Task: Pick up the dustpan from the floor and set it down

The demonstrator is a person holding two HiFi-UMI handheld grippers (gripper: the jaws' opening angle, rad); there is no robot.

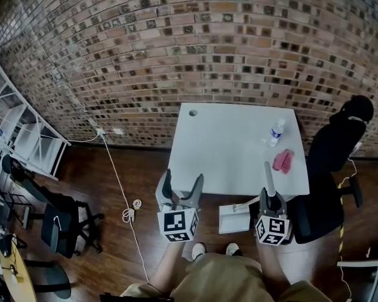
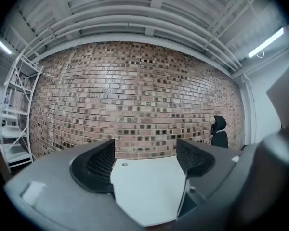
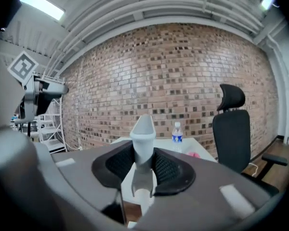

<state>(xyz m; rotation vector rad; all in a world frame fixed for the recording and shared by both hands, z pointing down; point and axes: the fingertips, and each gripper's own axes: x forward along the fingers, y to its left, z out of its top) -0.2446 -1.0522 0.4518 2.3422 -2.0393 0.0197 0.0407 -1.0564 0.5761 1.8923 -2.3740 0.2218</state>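
Item: dustpan (image 1: 234,219), pale plastic, judged light, stiff and somewhat slick; best taken by its upright handle (image 3: 143,137). The right gripper (image 3: 144,163) was pinched tight on that handle, the pan hanging beneath, apparently off the floor, just before the table (image 1: 227,143). Pan contents were not discernible. The left gripper (image 2: 147,163) stood with jaws spread, nothing between them. A bottle (image 1: 276,133) stood upright on the table; its fill was not discernible.

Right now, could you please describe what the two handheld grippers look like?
Both the left gripper and right gripper have grey bodies, black textured pads, and a cube with black-and-white square markers. The person wears khaki clothing and pale shoes.
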